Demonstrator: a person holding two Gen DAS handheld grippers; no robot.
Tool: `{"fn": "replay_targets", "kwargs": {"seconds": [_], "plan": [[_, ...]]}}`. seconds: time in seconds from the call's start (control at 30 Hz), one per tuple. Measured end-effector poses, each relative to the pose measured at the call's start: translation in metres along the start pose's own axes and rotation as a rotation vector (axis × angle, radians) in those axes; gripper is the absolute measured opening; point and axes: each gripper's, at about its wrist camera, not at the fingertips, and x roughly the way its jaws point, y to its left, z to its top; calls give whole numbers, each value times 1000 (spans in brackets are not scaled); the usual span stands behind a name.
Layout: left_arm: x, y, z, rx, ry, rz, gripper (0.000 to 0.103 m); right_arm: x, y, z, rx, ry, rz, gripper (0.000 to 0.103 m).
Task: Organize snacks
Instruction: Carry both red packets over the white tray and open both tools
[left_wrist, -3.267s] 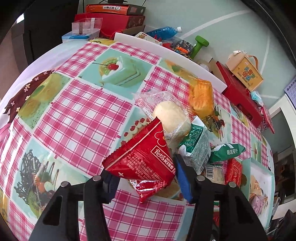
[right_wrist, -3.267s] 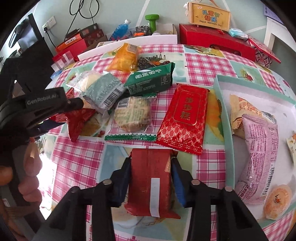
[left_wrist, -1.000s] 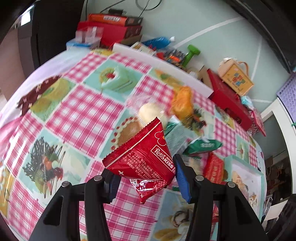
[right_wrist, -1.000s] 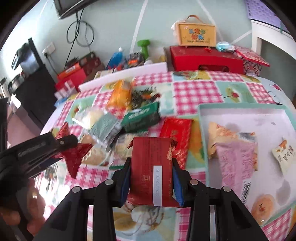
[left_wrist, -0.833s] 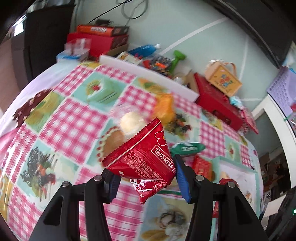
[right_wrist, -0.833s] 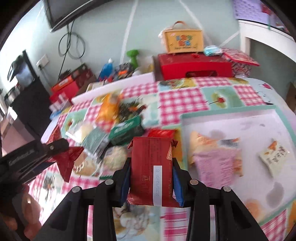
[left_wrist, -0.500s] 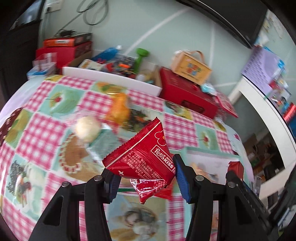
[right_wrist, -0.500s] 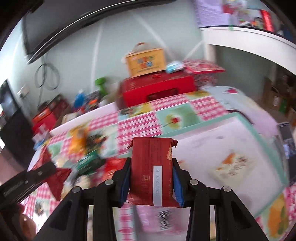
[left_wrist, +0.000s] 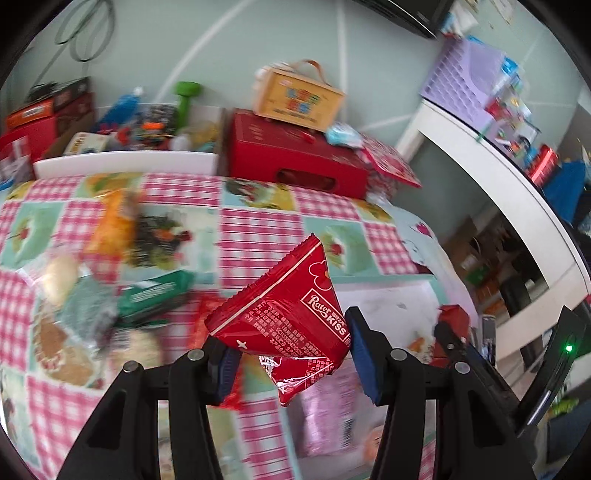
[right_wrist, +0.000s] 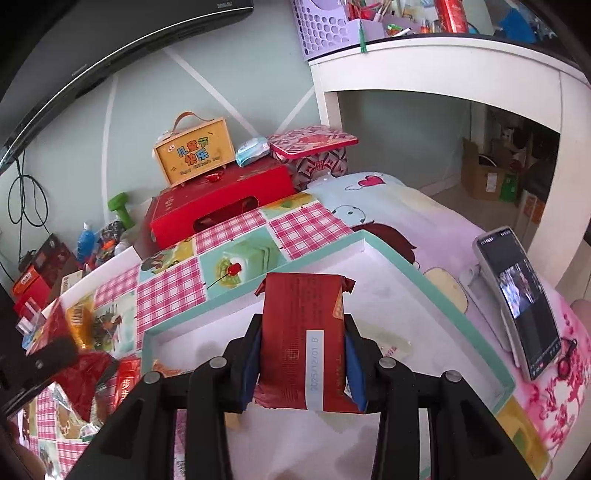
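Observation:
My left gripper (left_wrist: 291, 365) is shut on a red triangular "Rater Kiss" snack packet (left_wrist: 284, 317), held in the air above the checked table near the left edge of the white tray (left_wrist: 384, 299). My right gripper (right_wrist: 301, 363) is shut on a dark red rectangular snack pack (right_wrist: 301, 332), held over the white tray with the teal rim (right_wrist: 436, 295). Loose snacks lie on the table to the left: an orange packet (left_wrist: 110, 221), a green packet (left_wrist: 155, 291) and round pastries (left_wrist: 59, 273). A pink packet (left_wrist: 325, 410) lies in the tray.
A red box (right_wrist: 221, 206) with a yellow gift case (right_wrist: 195, 151) stands behind the table. A phone on a stand (right_wrist: 517, 299) is right of the tray. A white desk (right_wrist: 443, 62) rises at the right. Bottles and boxes (left_wrist: 122, 122) crowd the back left.
Both grippers have lifted their packets off the table and swung right, from above the snack pile to over the tray. Each still holds the same packet.

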Motion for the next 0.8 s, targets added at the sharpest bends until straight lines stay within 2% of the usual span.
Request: {"fn": "replay_targets", "kwargs": {"seconds": [0.1,0.3,0.67,0.7,0.8], "plan": [[18,-20,4,36,35,-26,55,6,2,-1,-29,-9,3,42],[53,-49,11,88,79,-35,55,20,9,-6,-105,-14,-53,42],[94,-52,14,61,153,-29,55,31,-4,-7,-53,11,-53,42],[95,-52,14,58,157,-29,57,31,-5,-7,-49,10,-55,42],[94,-50,13,43,158,-27,71,28,-7,-6,-37,0,-56,42]]}}
